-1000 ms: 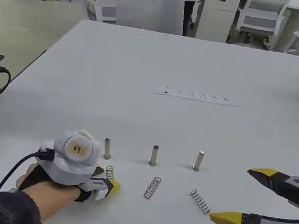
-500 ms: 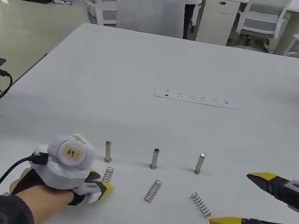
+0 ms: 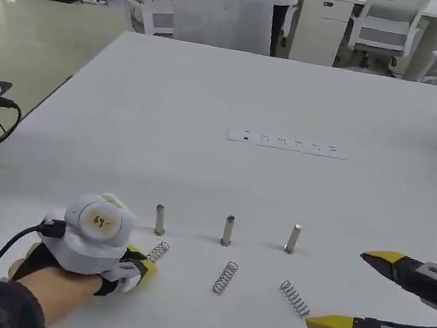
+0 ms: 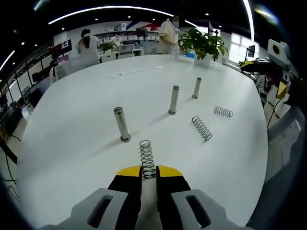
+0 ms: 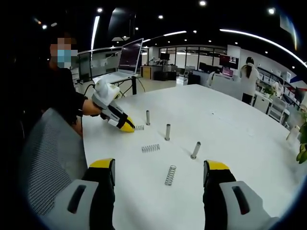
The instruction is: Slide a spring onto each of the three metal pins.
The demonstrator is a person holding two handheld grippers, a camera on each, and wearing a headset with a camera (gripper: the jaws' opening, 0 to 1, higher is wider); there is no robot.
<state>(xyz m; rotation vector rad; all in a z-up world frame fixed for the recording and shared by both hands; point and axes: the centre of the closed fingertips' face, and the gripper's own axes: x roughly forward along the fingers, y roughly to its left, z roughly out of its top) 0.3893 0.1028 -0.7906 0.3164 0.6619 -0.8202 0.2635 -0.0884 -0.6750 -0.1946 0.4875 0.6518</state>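
- Metal pins stand upright in a row on the white table (image 3: 211, 105): left pin (image 3: 160, 220), middle pin (image 3: 228, 230), right pin (image 3: 293, 238). All three are bare, so by my reading no part of the task is finished.
- Three springs lie on the table just in front of the pins, one before each: left spring (image 3: 157, 252), middle spring (image 3: 224, 277), right spring (image 3: 294, 298).
- The left gripper (image 3: 144, 265) sits low at the table, its yellow fingers (image 4: 128, 171) closed together on the near end of the left spring. The rest of the coil sticks out ahead of them toward the left pin, near it but apart.
- The right gripper (image 3: 340, 290) is held just to the right of the right spring, its fingers (image 5: 101, 165) spread wide and holding nothing. In the right gripper view that spring lies ahead of the gap between them.
- Left to do, as I judge it: lift the held spring over the left pin's top and lower it on, then do the same for the other two.
- A flat power strip (image 3: 287, 143) lies farther back on the table, well apart from the work, with office chairs (image 3: 222, 16) beyond the far edge.
- Nothing lies between the springs and their pins. The likely snag is the soft coil bending off line at a pin's tip.
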